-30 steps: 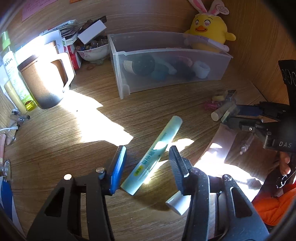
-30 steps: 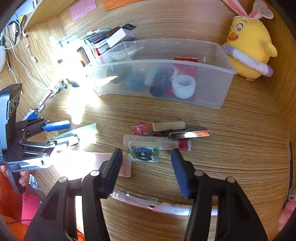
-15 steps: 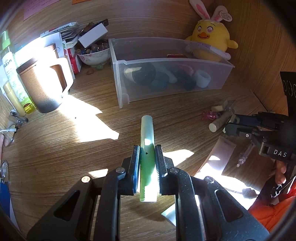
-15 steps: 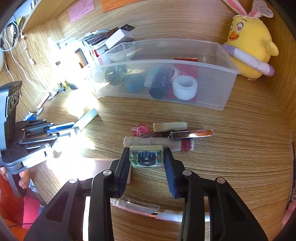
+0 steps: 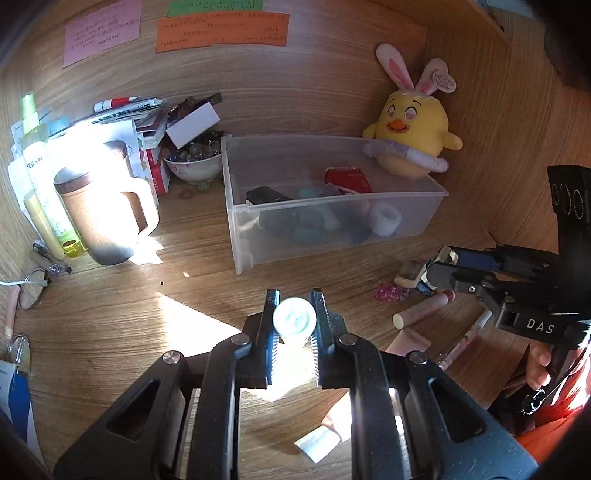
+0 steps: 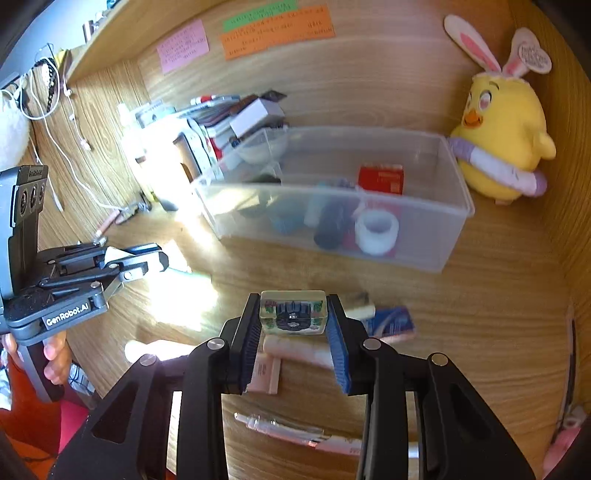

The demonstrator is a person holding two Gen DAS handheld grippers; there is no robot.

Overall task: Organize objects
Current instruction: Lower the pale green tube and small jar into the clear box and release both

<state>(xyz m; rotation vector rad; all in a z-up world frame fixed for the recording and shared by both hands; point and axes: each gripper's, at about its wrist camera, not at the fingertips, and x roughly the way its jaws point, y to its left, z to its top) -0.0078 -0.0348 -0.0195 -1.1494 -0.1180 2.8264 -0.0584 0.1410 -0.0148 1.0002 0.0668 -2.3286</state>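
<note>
The left gripper (image 5: 294, 325) pinches a pale green tube (image 5: 294, 320), lifted off the desk (image 5: 110, 325). The right gripper (image 6: 293, 321) clamps a small clear block (image 6: 293, 312) before the bin (image 6: 424, 236)

A pale green tube (image 5: 294, 321), a yellow plush chick (image 5: 412, 138) with pink-lined ears, orange (image 5: 221, 31) and pink notes (image 5: 101, 33), wood-grain worktop (image 5: 110, 317).

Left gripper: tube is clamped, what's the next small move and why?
Probably carry it forward over the clear bin and release. The left gripper is shut on the pale green tube, lifted end-on toward the camera, and the bin sits open just ahead, already holding similar items.
</note>
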